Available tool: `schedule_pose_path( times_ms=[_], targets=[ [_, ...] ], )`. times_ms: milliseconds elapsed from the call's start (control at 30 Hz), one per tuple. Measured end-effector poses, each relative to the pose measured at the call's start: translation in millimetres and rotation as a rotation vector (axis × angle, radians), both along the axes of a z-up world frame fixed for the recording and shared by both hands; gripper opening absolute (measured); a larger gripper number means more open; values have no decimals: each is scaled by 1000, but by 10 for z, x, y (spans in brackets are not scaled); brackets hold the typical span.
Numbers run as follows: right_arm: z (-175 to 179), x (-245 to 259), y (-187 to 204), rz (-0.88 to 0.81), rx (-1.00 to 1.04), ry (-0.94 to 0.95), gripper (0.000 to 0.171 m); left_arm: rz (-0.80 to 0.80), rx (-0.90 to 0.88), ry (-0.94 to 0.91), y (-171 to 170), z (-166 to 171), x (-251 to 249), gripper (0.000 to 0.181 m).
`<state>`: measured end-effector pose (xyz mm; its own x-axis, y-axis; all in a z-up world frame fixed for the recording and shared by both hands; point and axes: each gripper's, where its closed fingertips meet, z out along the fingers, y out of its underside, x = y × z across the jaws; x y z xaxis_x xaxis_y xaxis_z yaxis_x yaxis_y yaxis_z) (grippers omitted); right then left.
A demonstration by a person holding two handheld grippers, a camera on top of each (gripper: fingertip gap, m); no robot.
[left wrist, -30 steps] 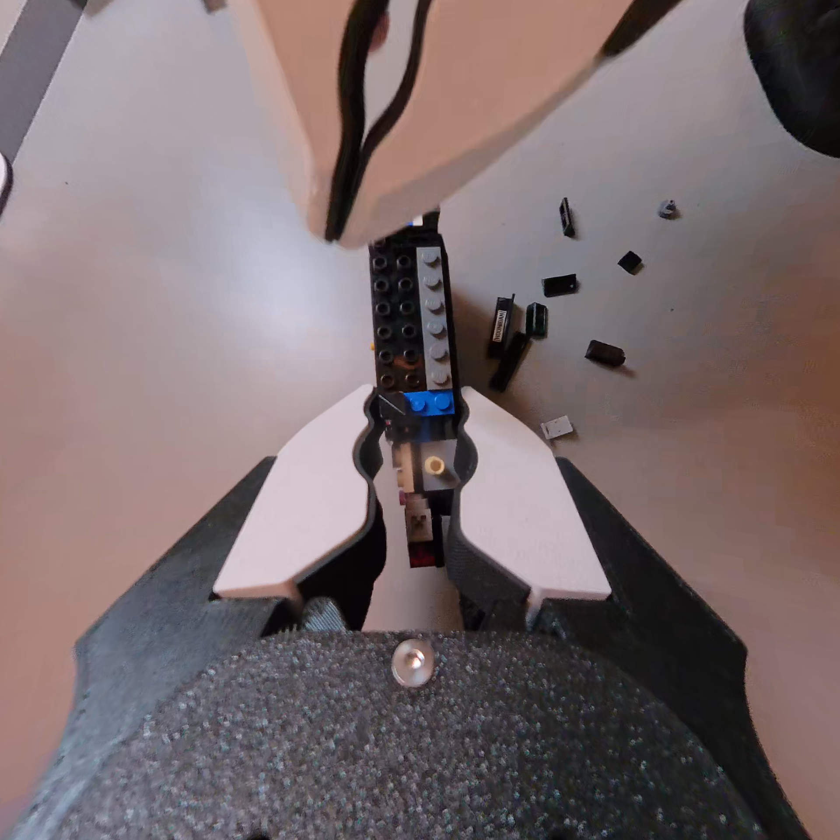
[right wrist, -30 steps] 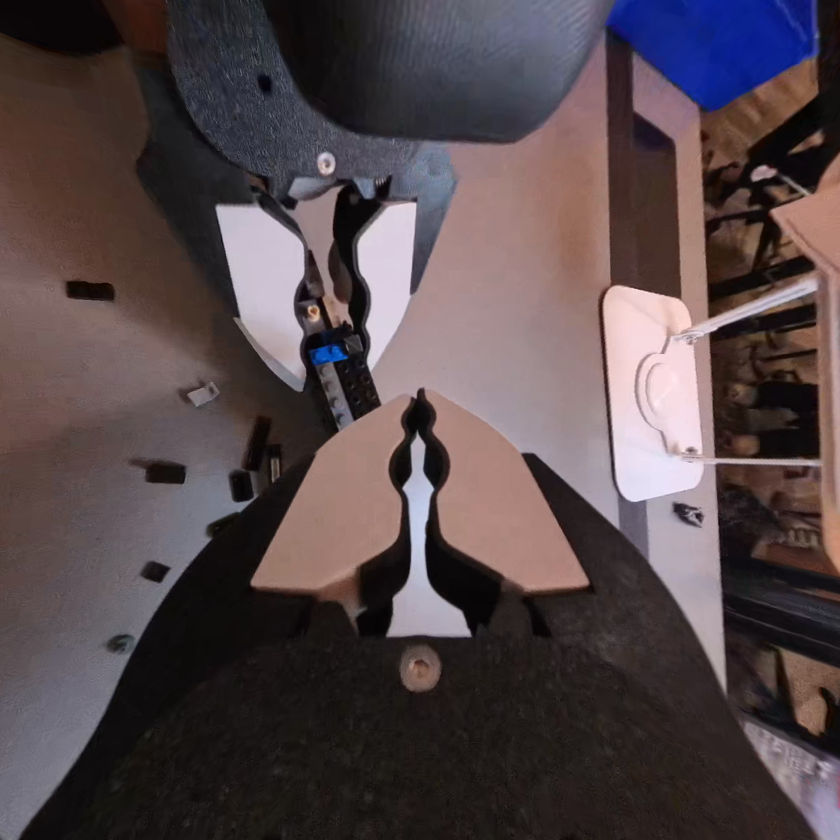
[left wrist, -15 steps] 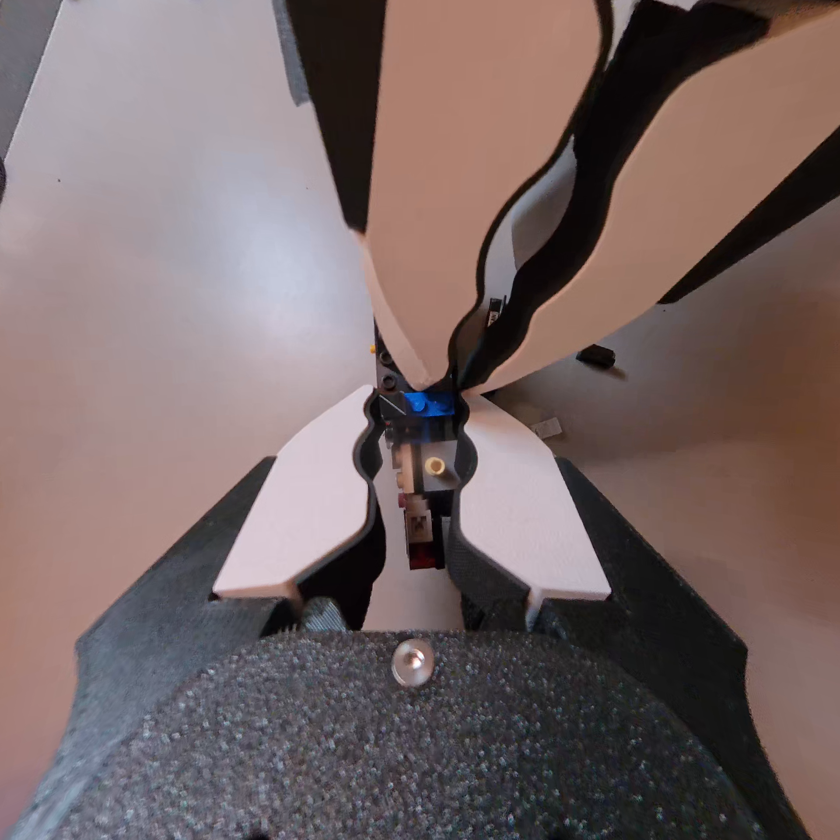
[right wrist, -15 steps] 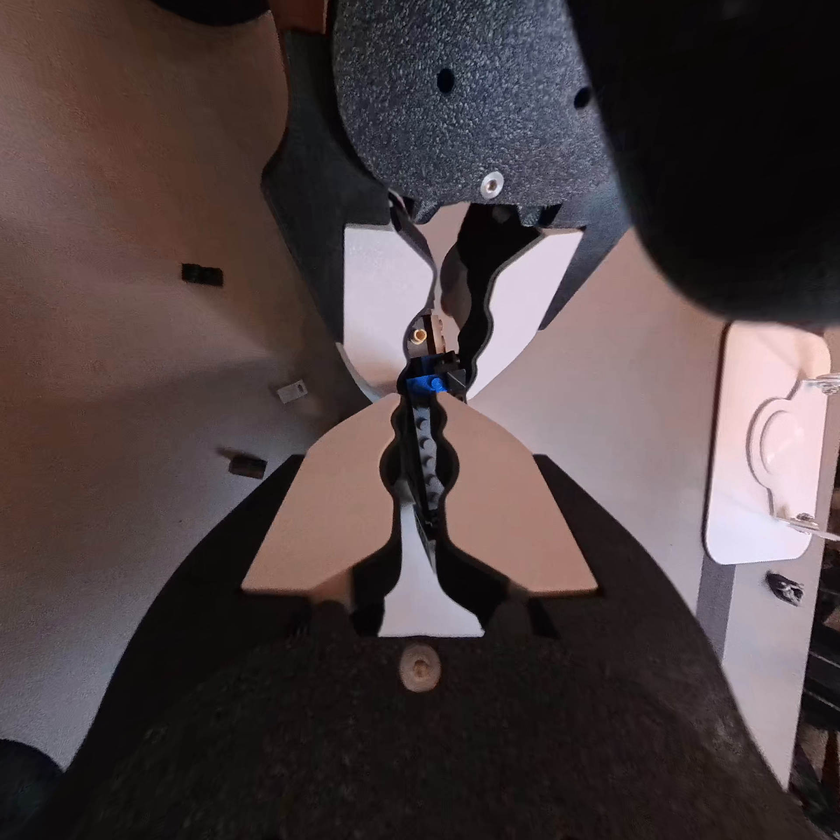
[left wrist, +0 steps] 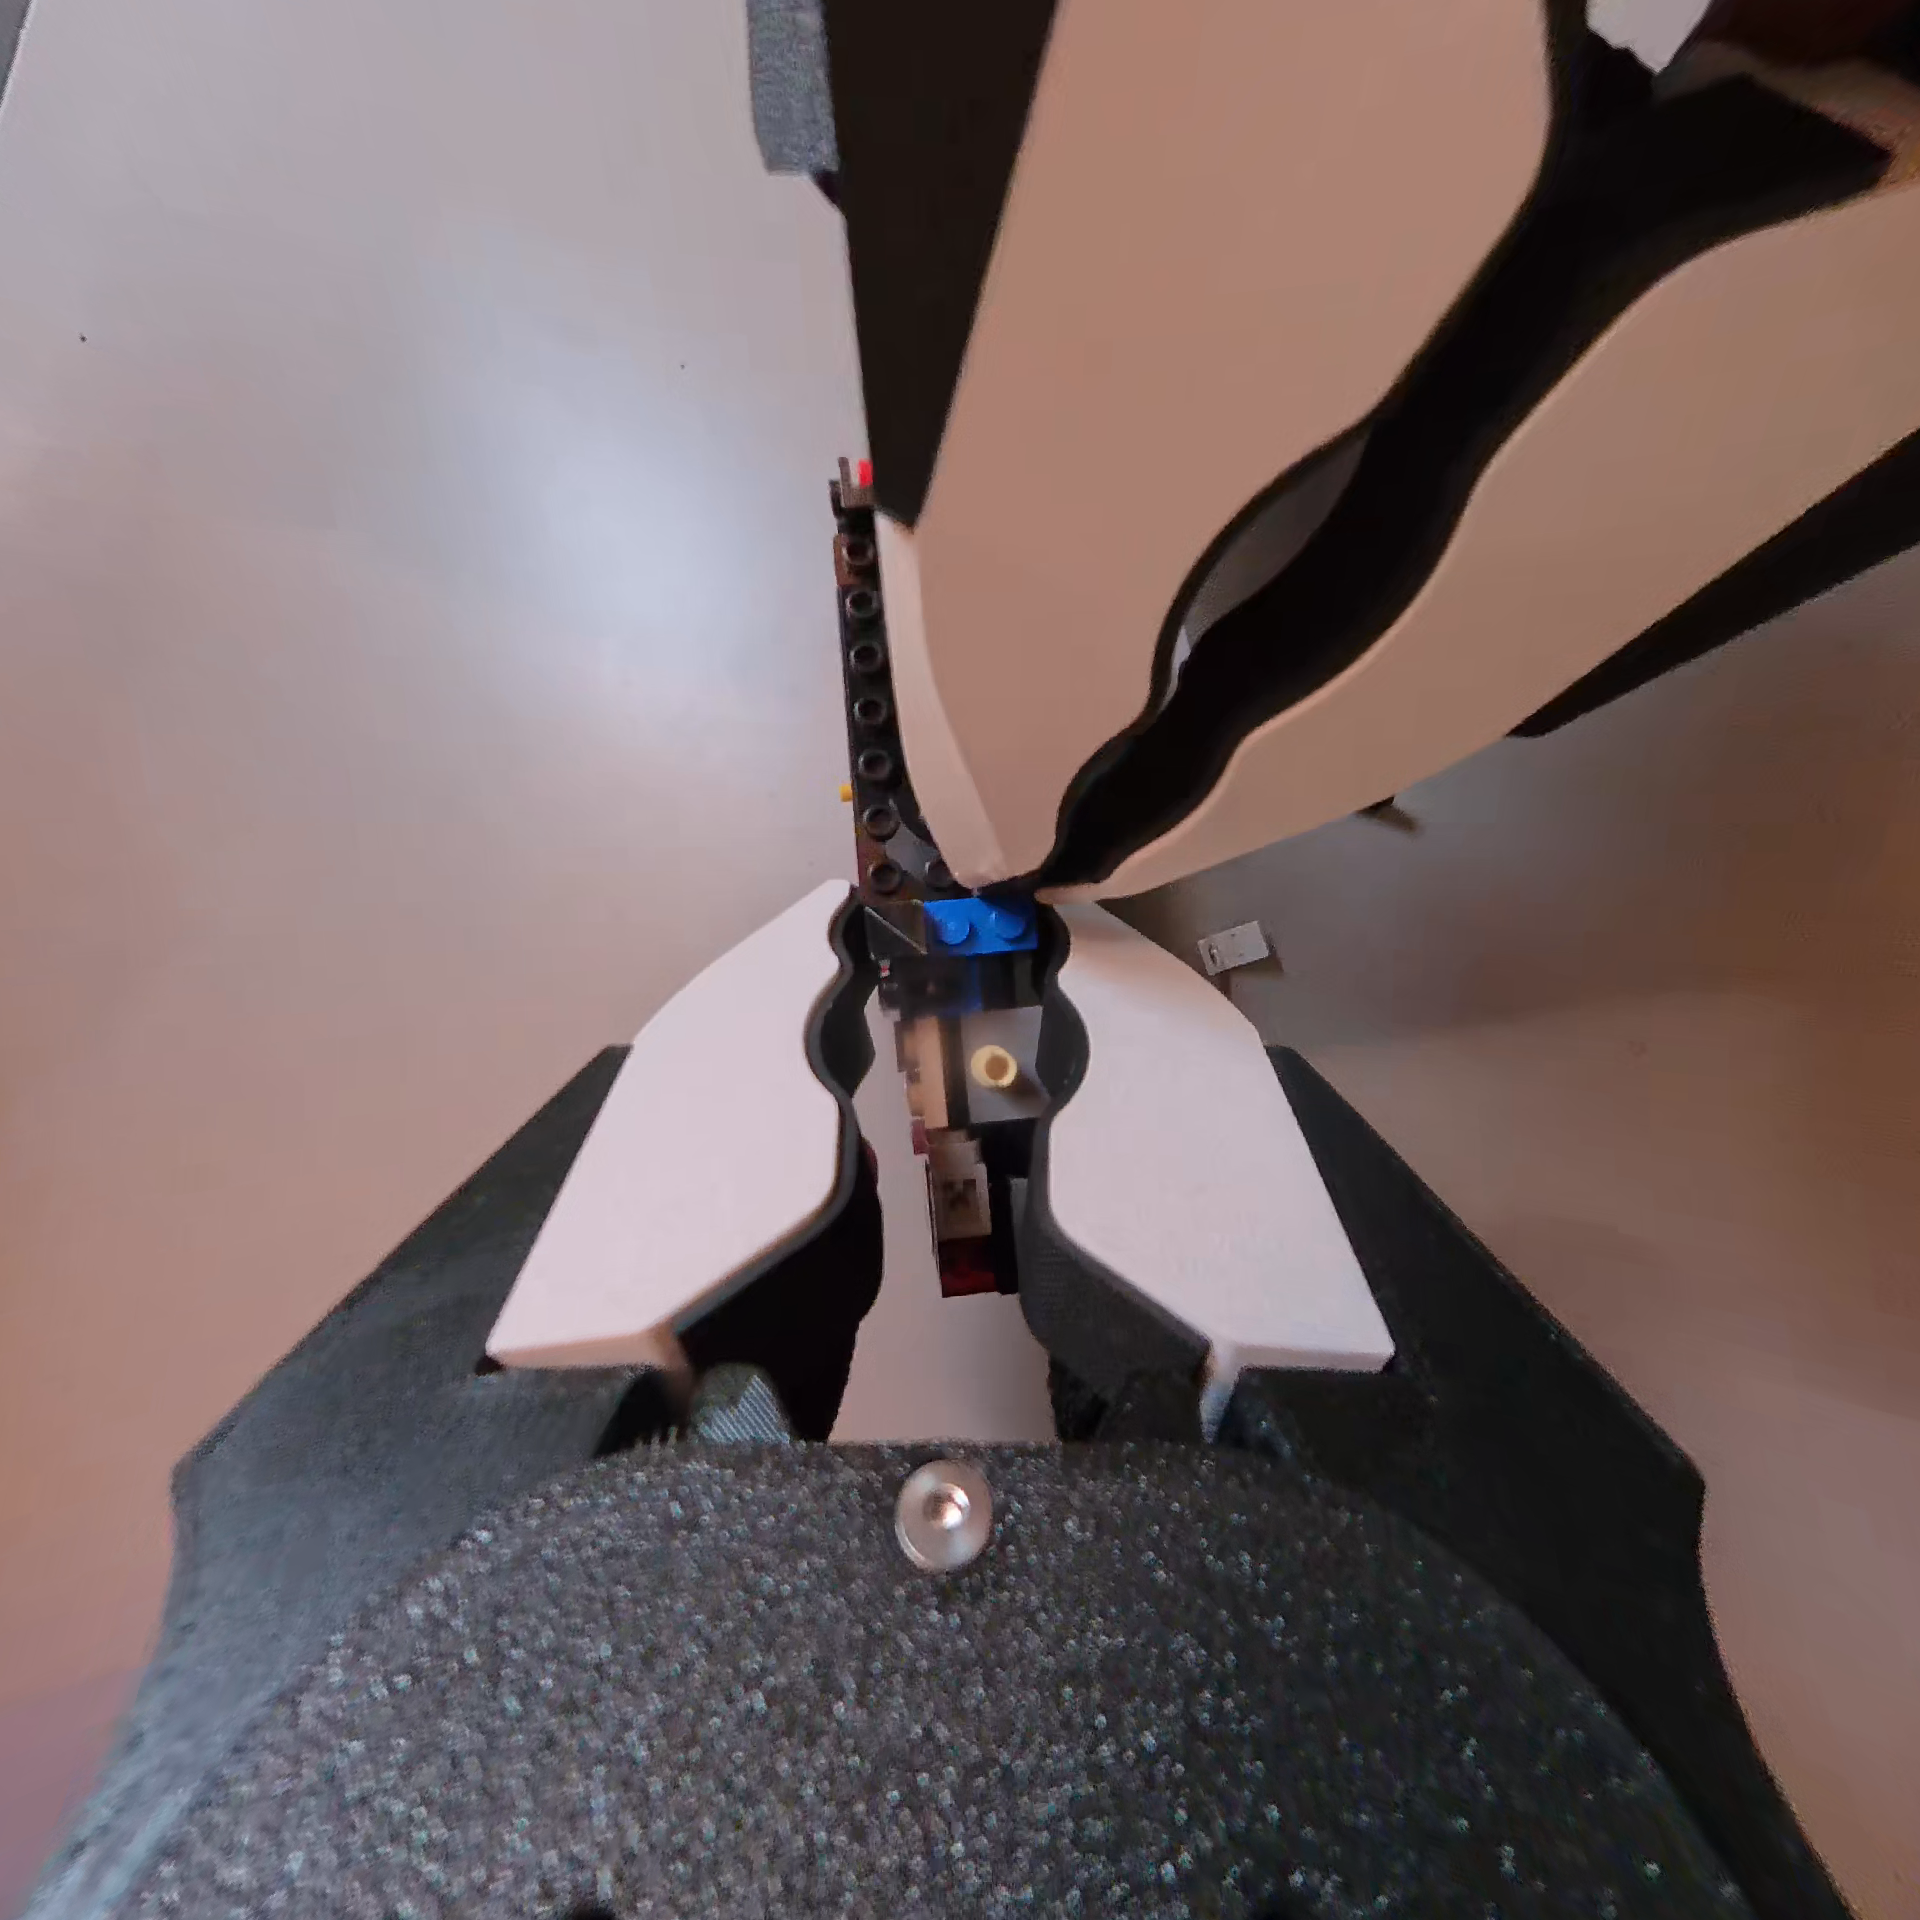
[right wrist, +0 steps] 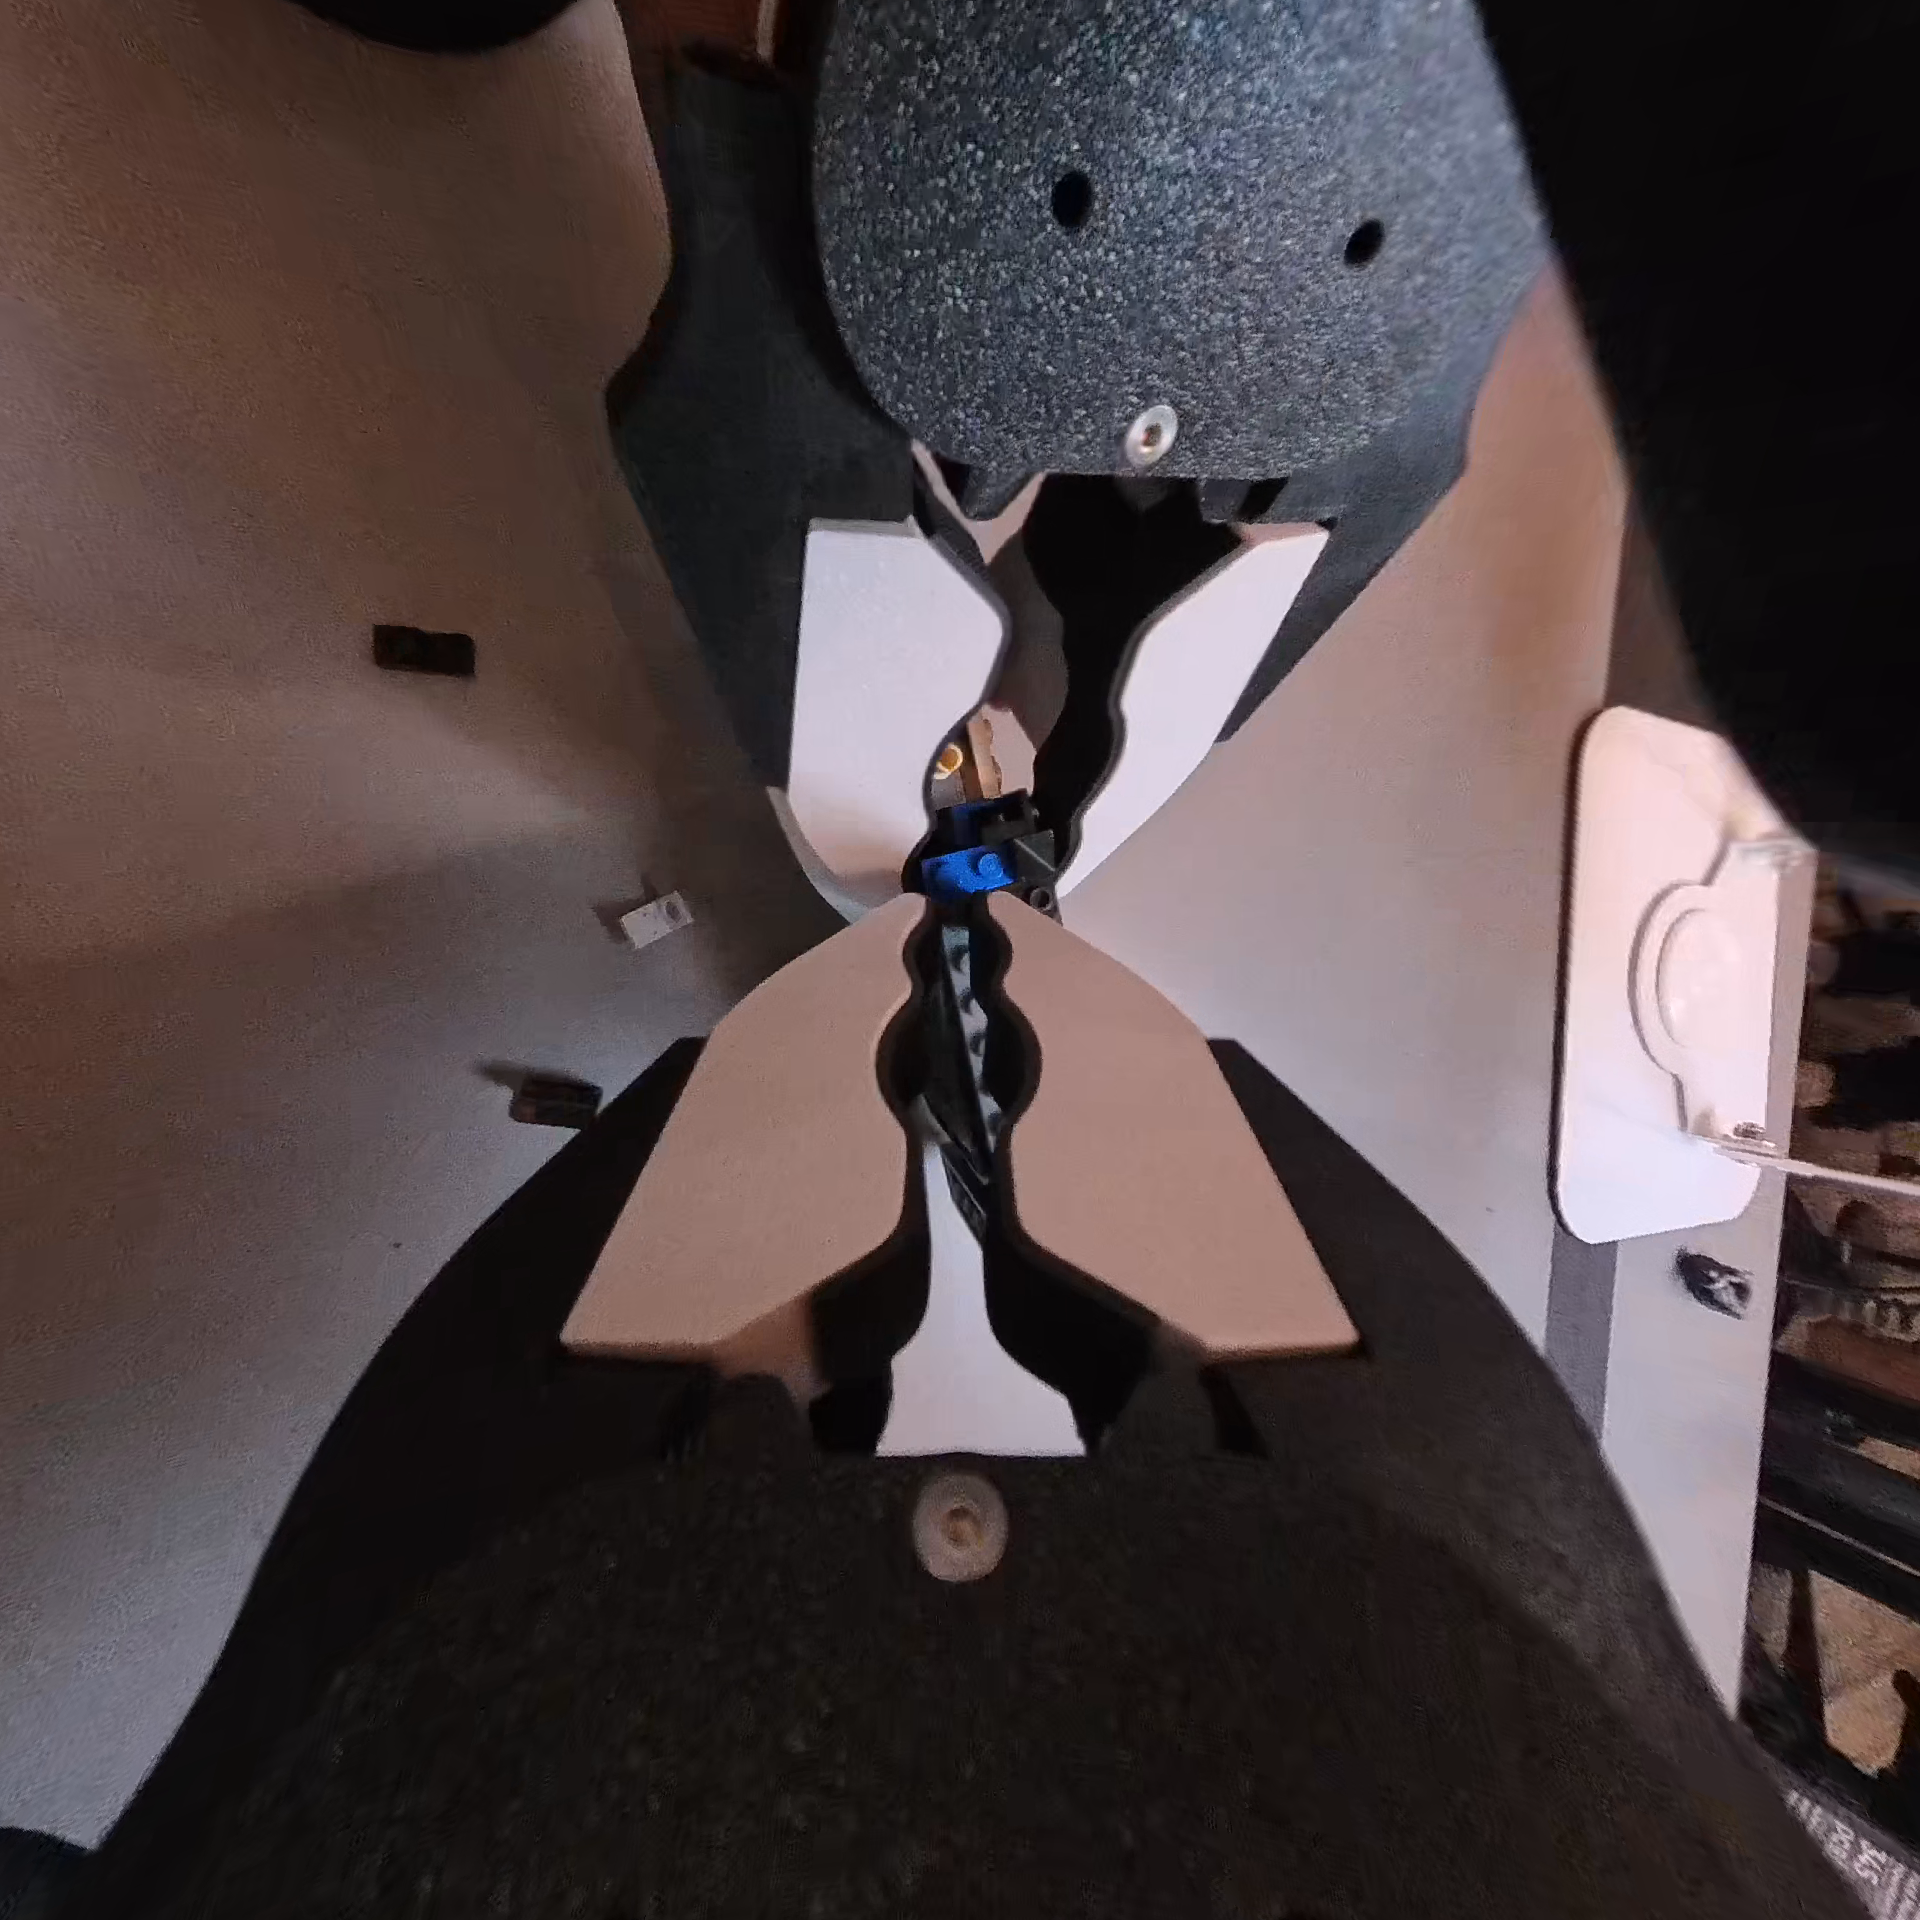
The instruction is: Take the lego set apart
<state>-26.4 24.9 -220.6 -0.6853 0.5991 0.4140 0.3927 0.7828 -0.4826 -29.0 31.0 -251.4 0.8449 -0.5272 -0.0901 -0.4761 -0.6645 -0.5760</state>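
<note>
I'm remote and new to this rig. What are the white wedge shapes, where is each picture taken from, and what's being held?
There is no robot arm: a person holds a two-finger gripper in each hand, and each carries a camera looking forward along its own fingers. The white wedges are those fingers.

In the left wrist view, the left gripper is at the bottom, shut on the lego set, near its blue brick. The right gripper reaches in from above.

The right wrist view is the reverse: the right gripper is at the bottom, shut on the long black plate at the set's other end, with the left gripper opposite. So both hold one model from opposite ends, probably to pull it apart.

On the pale table lie loose pieces: a white one and two black ones.
</note>
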Motion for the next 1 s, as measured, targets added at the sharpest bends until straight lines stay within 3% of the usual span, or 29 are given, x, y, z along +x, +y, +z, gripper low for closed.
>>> schedule_pose_path(
  times_ms=[200, 300, 567, 600, 767, 1000],
  targets=[
    [13, -10, 63, -22, 29, 15, 5, 22, 29, 23, 55, 14, -29, 30],
    [336, -120, 441, -166, 30, 147, 0, -14, 11, -31, -10, -28, 37, 29],
    [261, 37, 247, -90, -31, 87, 0, -1, 27, -55, 45, 34, -30, 29],
    [213, 47, 210, -77, -44, 67, 11, -4, 31, -72, 41, 60, -17, 29],
    [368, 77, 134, -93, -323, 44, 21, -38, 13, -256, -47, 174, 45, 30],
    [806, 245, 174, -145, -581, 131, 23, -105, -33, -746, -169, 500, 130, 30]
  ],
)
